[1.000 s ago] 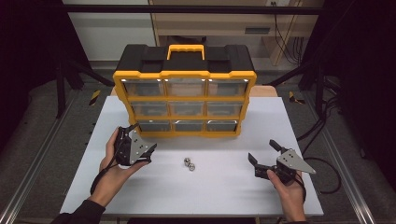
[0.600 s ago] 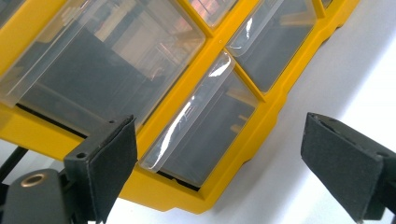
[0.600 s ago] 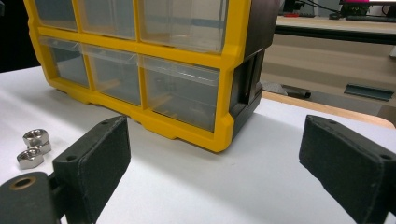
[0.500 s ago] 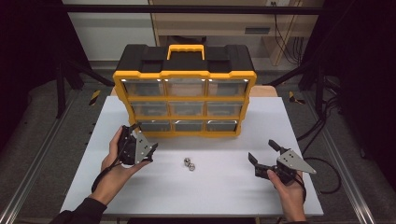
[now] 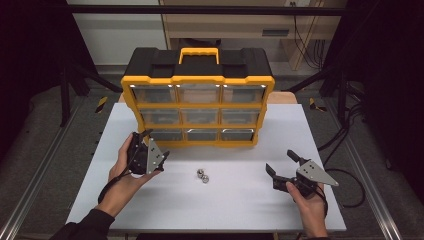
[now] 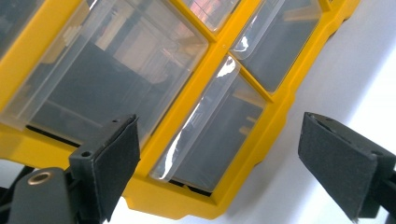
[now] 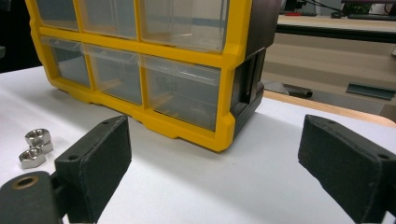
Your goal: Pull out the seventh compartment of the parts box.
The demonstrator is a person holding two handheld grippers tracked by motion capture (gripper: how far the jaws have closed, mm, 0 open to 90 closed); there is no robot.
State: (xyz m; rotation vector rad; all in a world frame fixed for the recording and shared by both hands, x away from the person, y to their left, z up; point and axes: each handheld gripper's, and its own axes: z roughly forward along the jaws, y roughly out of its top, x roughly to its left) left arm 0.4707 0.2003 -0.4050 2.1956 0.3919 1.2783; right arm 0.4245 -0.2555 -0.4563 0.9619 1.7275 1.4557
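A yellow and black drawer organizer (image 5: 198, 80) with clear drawers stands at the back middle of the white table (image 5: 240, 200). My left gripper (image 5: 154, 145) is open, close in front of the bottom-left drawer (image 5: 162, 134). In the left gripper view the open left gripper (image 6: 219, 122) frames a clear drawer front (image 6: 210, 135), without touching it. My right gripper (image 5: 280, 162) stands open and empty at the front right, aimed at the organizer's lower right corner (image 7: 224, 135). Two steel nuts (image 5: 202, 175) lie together between the hands; the nuts (image 7: 33, 148) also sit left of the right gripper (image 7: 215, 128).
The organizer carries a yellow handle (image 5: 199, 52) on top and fills the table's back half. A wooden edge (image 7: 327, 108) shows behind the table at the right. Cables trail from the right gripper over the table's right side (image 5: 345, 172).
The left gripper has crept slightly toward the organizer's bottom row. The right gripper and the nuts have stayed put.
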